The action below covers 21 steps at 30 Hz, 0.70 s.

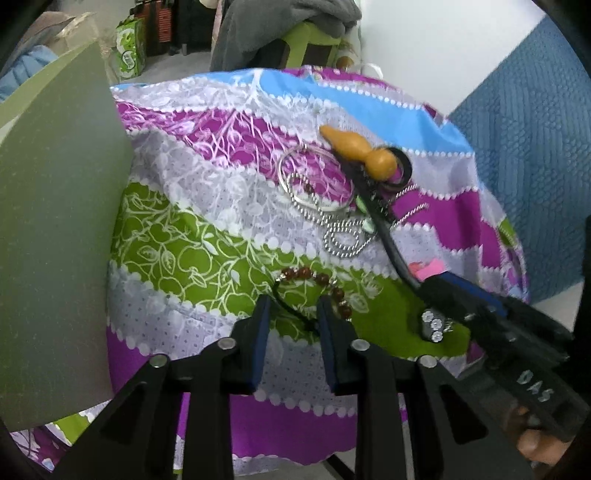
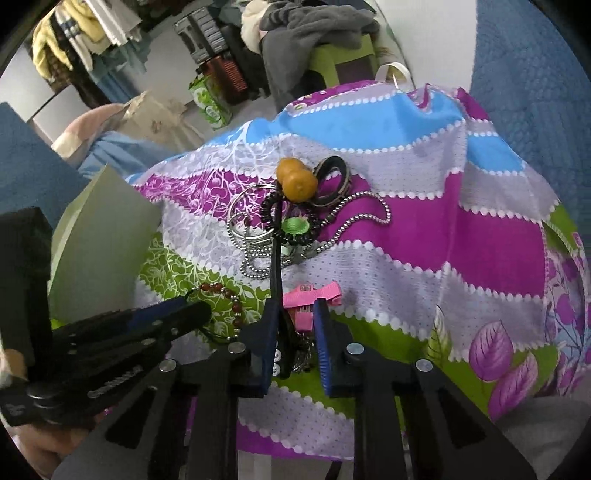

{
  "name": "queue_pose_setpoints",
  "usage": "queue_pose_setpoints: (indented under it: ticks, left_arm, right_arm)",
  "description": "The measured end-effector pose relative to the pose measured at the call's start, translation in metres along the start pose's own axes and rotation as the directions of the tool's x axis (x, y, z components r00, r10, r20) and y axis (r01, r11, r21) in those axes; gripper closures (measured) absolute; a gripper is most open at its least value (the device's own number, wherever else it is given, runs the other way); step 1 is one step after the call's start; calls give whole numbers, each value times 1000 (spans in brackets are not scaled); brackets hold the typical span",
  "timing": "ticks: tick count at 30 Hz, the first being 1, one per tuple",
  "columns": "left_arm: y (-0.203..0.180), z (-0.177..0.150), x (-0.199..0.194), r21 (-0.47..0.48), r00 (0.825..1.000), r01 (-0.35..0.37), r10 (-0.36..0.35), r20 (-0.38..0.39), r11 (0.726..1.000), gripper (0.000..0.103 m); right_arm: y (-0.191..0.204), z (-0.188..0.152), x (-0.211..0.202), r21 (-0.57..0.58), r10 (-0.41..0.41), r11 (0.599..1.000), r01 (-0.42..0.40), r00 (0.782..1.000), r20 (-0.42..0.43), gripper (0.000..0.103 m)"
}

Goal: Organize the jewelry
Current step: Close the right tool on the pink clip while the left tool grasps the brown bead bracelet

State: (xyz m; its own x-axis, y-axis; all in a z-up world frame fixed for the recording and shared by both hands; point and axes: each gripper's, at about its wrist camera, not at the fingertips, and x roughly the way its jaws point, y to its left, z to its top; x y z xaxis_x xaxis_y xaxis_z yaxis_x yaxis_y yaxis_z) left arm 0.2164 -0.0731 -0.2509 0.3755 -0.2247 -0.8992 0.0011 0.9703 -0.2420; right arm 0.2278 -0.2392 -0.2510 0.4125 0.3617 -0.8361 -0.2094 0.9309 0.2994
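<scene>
Where the striped floral cloth (image 1: 207, 258) drapes the desk, the left claw (image 1: 293, 308) hangs with jaws narrowed around a black cord of the brown bead bracelet (image 1: 321, 280); whether they pinch it cannot be told. Right of it, the right claw (image 2: 295, 314) is clenched on a black strap (image 2: 275, 258) running ahead to the orange gourd charm (image 2: 295, 181) atop the tangled chains (image 2: 255, 258). Beyond lie a grey garment (image 2: 314, 26) on a green chair (image 1: 314, 37), cartons and blue textured fabric (image 1: 535, 147).

light: soft, even daylight | shadows: faint | focus: slightly soft | edges: fisheye-bent, dark vignette
</scene>
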Motion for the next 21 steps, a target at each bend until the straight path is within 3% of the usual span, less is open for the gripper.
queue_pose_setpoints:
  ticks: [3, 10, 14, 15, 17, 21]
  left_arm:
    - [-3, -4, 0, 23, 1000, -12, 12, -6, 1000, 99]
    - [1, -17, -19, -1, 1000, 2, -2, 10, 1000, 101]
    - [5, -23, -32, -13, 999, 6, -5, 33, 1000, 101]
    - [4, -24, -35, -10, 999, 4, -4, 40, 1000, 101]
    - [6, -24, -40, -8, 999, 0, 0, 50, 1000, 101]
    - [8, -24, -43, -14, 999, 2, -1, 52, 1000, 101]
  right_arm:
    - [-8, -3, -2, 36, 7, 999, -7, 1000, -9, 88]
    - [-5, -8, 1, 35, -16, 999, 17, 1000, -26, 88]
    - [-13, -6, 10, 63, -25, 998, 29, 998, -54, 81]
    - [-13, -6, 12, 64, -26, 997, 30, 998, -57, 74]
    - [-12, -4, 16, 49, -46, 998, 49, 997, -60, 70]
    - [3, -3, 27, -49, -118, 992, 115, 991, -65, 71]
